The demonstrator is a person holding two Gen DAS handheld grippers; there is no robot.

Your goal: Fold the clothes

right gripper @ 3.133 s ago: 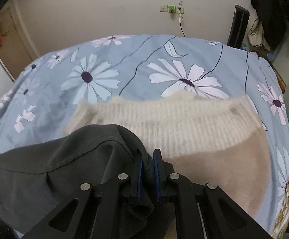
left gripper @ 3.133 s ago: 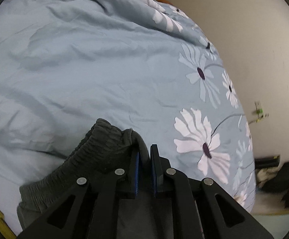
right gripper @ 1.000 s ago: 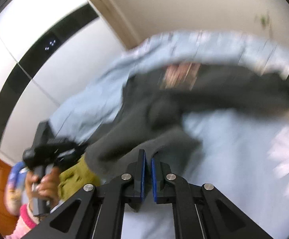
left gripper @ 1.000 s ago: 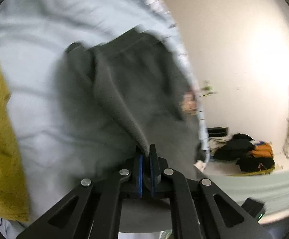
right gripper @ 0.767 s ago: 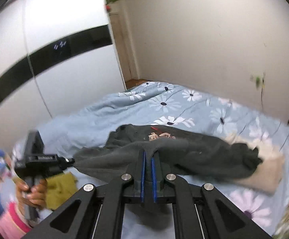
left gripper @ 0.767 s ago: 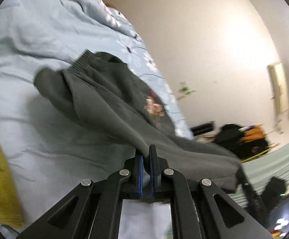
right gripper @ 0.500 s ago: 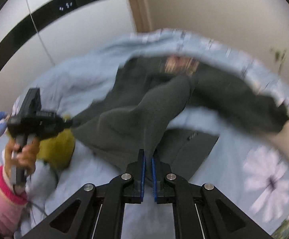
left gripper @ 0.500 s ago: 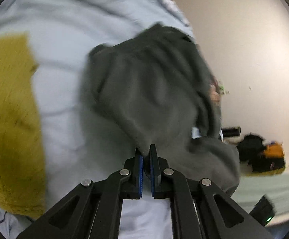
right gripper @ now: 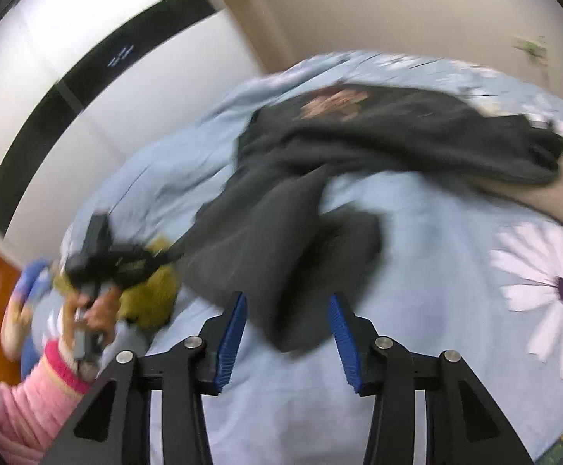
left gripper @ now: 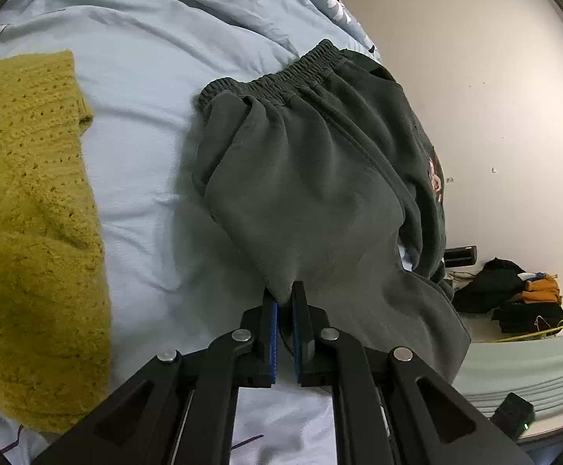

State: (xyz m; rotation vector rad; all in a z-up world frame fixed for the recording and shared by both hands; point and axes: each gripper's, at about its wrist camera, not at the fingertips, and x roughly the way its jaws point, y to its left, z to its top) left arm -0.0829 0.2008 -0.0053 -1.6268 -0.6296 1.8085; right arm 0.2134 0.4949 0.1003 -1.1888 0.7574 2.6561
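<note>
a bed with a pale blue duvet printed with white daisies (left gripper: 134, 89) fills most of both views, with a cream wall behind it and a white wardrobe with a black band (right gripper: 87, 69) in the upper left of the right wrist view. in the left wrist view a pair of dark grey sweatpants with an elastic waistband (left gripper: 320, 162) lies across the middle of the frame, the gathered waistband towards the top centre and a small pinkish print near the right edge of the cloth. the left claw (left gripper: 284, 306) at bottom centre is clamped on a fold of that grey fabric, its blue pads pressed together with cloth between them. a mustard yellow knitted sweater (left gripper: 29, 232) lies on the duvet along the left side of the frame, apart from the sweatpants. a heap of dark and orange clothes (left gripper: 513, 294) sits on the floor at the lower right.

the right wrist view is blurred — the right claw (right gripper: 289, 325) at bottom centre stands wide apart, a loose end of the sweatpants (right gripper: 281, 248) lying on the duvet between its blue pads; whether they touch the cloth i cannot tell. at the left of that frame the left hand in a pink sleeve (right gripper: 91, 310) grips the other tool.
</note>
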